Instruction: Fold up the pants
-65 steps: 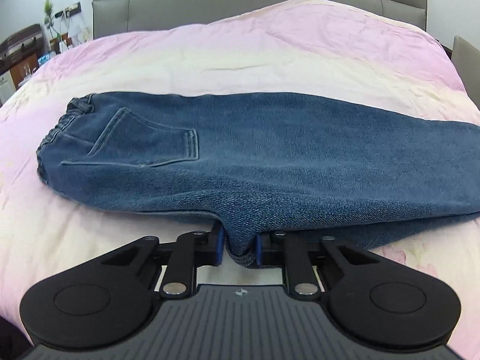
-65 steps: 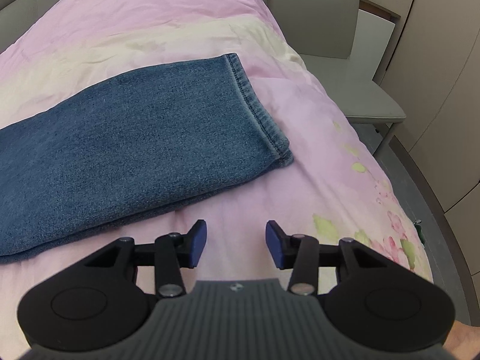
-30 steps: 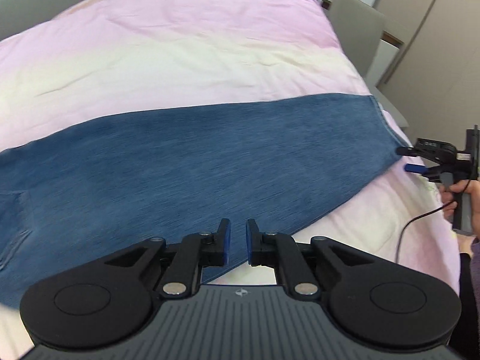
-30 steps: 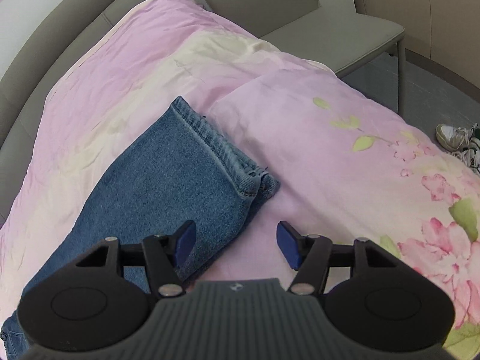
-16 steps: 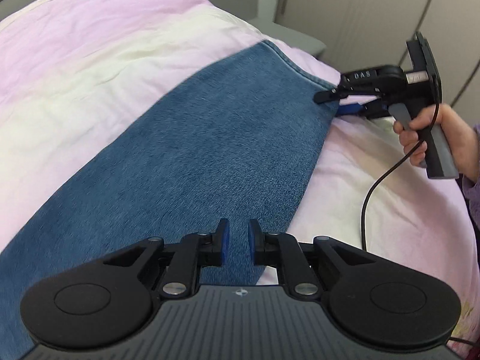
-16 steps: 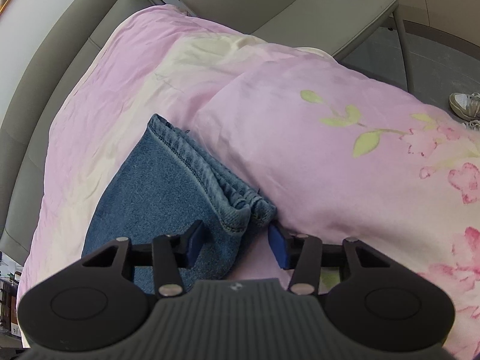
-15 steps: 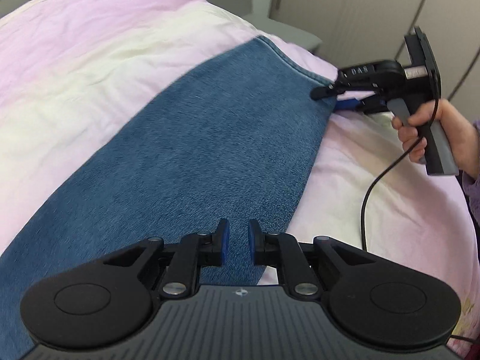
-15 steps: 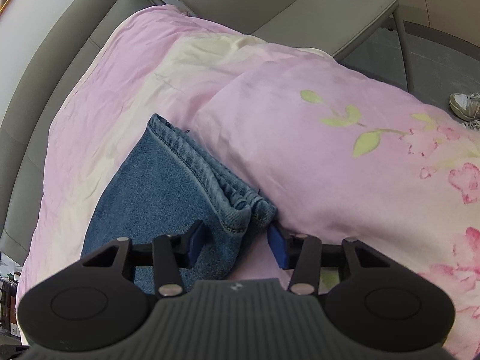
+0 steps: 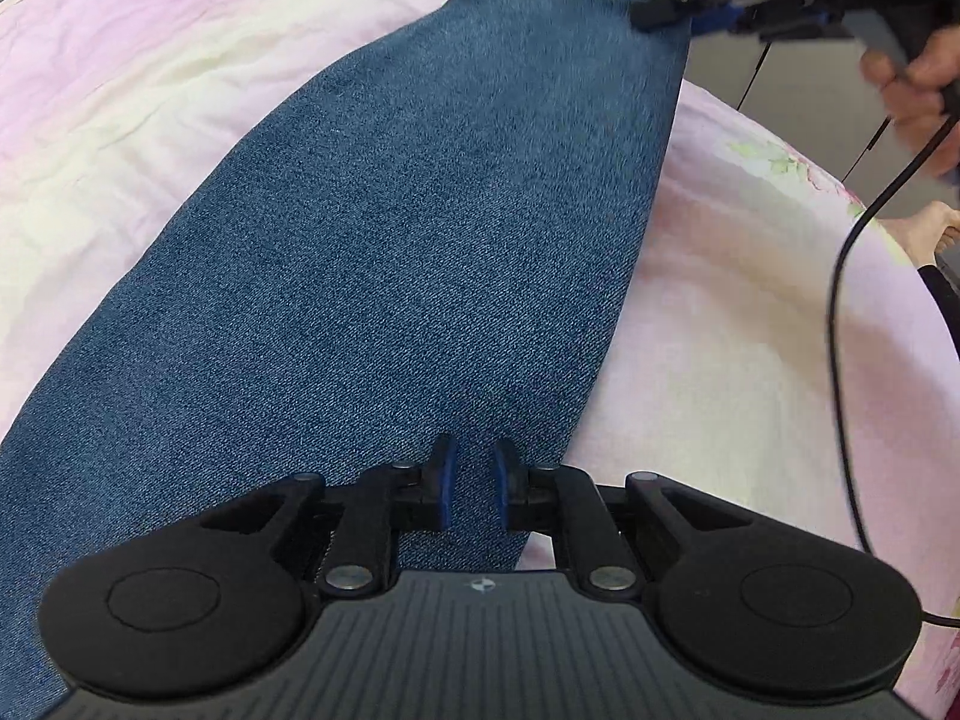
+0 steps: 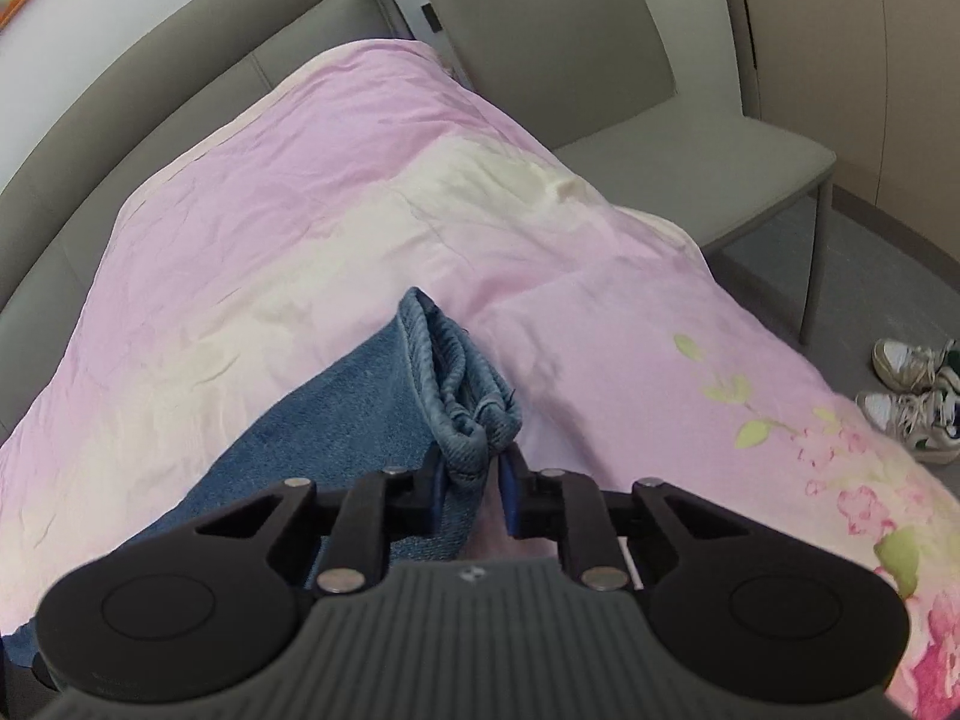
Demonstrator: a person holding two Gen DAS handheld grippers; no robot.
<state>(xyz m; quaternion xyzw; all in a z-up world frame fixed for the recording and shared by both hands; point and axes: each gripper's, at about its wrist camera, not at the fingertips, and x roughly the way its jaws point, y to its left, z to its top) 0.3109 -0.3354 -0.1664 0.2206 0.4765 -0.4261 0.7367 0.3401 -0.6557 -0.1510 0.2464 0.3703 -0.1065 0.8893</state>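
Blue denim pants (image 9: 384,252) lie folded lengthwise on a pink and cream bed cover (image 9: 132,96). My left gripper (image 9: 471,483) hovers over the near edge of the leg, jaws nearly shut with a narrow gap and nothing clearly between them. My right gripper (image 10: 473,483) is shut on the hem corner of the pants (image 10: 462,408) and holds it raised off the cover. The right gripper also shows in the left wrist view (image 9: 714,6) at the top right, on the hem corner.
A grey chair (image 10: 600,90) stands past the bed's far corner, with a grey headboard (image 10: 150,90) to its left. White sneakers (image 10: 912,384) lie on the floor at right. A black cable (image 9: 840,276) hangs from the right gripper.
My right gripper has closed on the hem corner and lifted it off the cover. My left gripper has moved along the leg toward the hem, still nearly shut.
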